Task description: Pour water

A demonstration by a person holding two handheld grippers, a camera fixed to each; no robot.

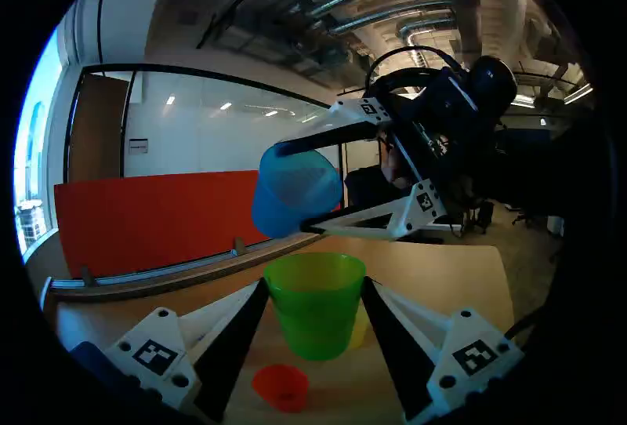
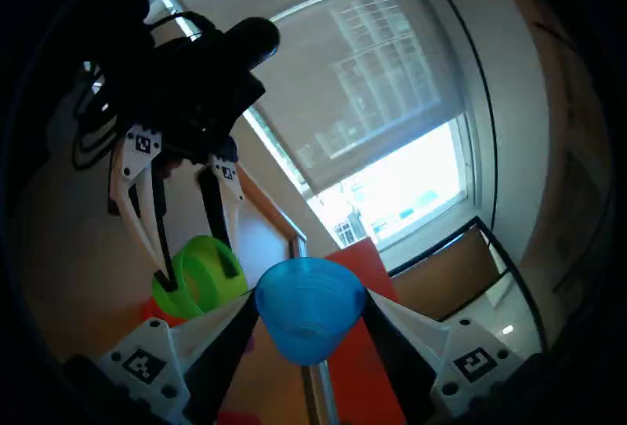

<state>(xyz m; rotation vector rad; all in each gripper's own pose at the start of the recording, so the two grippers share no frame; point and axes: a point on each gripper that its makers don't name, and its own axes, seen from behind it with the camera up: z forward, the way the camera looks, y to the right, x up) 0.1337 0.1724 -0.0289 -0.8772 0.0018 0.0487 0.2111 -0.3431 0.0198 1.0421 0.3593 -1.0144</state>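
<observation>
Left gripper view shows a yellow object mostly hidden behind the green cup, which the left tongs pinch upright over the tabletop. Higher up, the right tongs pinch the translucent blue cup, tilted; water cannot be made out.

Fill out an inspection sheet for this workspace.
Surface: wooden table, tan top.
Job's things: green cup upright; blue cup tilted in the air above it; no water seen.
Clutter: small red cup in front of the green cup; yellow item behind it.
Grippers: left hand-held gripper shut on green cup; right hand-held gripper shut on blue cup.
Cables: black cable looping over right hand-held gripper.
Surroundings: red partition, glass wall, ceiling ducts.
</observation>
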